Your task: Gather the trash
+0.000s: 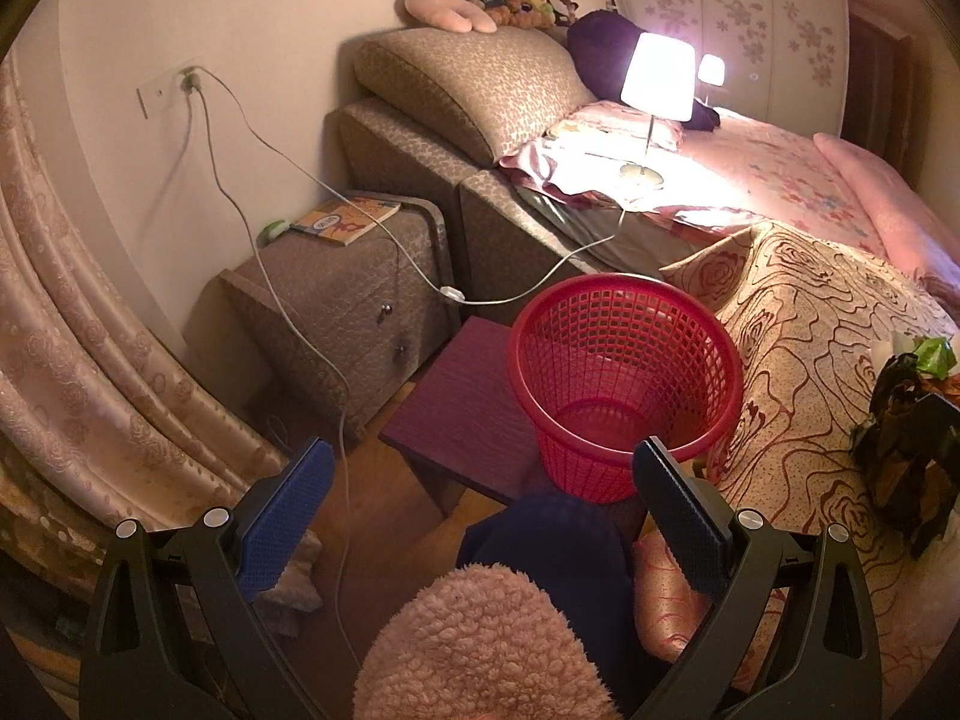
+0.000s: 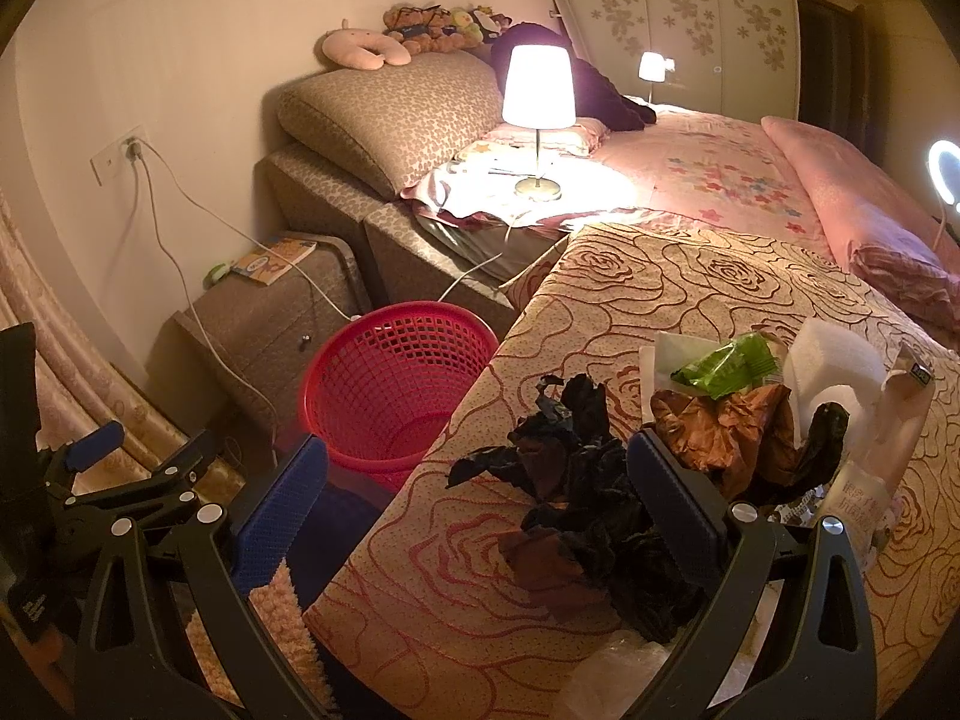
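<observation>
On the rose-patterned bedspread (image 2: pixel 660 300), only the right wrist view shows the whole trash pile: black crumpled plastic (image 2: pixel 576 480), a brown bag (image 2: pixel 726 426), a green wrapper (image 2: pixel 729 363) and white paper (image 2: pixel 840 366); the left view catches just its edge at 3 o'clock. The right gripper (image 2: pixel 480 498) gapes wide, holding nothing, the black plastic between its fingers. The left gripper (image 1: pixel 480 498), equally wide and empty, has the red basket (image 1: pixel 624 372) at 12 o'clock on a purple stool (image 1: pixel 462 396).

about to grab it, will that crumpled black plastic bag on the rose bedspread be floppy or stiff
Probably floppy: the crumpled black plastic bag lies in loose, irregular folds. Likely very light, being thin film, so it may trail or snag neighbouring wrappers. The open right gripper should pinch a thick fold.
</observation>
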Demonstrator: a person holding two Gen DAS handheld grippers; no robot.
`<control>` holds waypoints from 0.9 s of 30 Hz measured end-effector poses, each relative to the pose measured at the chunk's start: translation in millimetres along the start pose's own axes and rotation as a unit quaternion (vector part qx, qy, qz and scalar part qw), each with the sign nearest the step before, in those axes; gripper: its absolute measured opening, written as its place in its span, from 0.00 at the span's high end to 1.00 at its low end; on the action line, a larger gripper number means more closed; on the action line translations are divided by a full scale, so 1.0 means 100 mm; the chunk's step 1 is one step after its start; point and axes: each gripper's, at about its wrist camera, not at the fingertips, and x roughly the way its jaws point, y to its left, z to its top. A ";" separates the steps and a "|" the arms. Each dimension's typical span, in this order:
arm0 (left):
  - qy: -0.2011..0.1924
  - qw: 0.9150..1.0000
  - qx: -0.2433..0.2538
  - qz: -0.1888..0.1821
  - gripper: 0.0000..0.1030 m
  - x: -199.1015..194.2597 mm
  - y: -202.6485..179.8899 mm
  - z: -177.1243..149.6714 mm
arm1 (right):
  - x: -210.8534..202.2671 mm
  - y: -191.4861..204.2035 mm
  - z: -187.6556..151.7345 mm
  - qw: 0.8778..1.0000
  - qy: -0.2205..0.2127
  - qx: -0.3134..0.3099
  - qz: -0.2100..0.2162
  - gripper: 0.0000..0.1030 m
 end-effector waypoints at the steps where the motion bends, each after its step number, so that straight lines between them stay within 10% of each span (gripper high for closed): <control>1: 0.000 1.000 0.000 0.000 0.07 0.00 0.00 0.00 | 0.00 0.00 0.00 1.000 -0.001 0.000 0.000 0.06; 14: 0.004 1.000 0.012 -0.024 0.07 -0.03 -0.10 -0.01 | -0.23 -0.34 0.07 0.999 -0.022 0.027 -0.021 0.06; 27: 0.014 0.989 0.062 -0.131 0.07 -0.13 -0.55 0.04 | -0.56 -1.02 0.07 0.992 -0.047 0.082 -0.080 0.06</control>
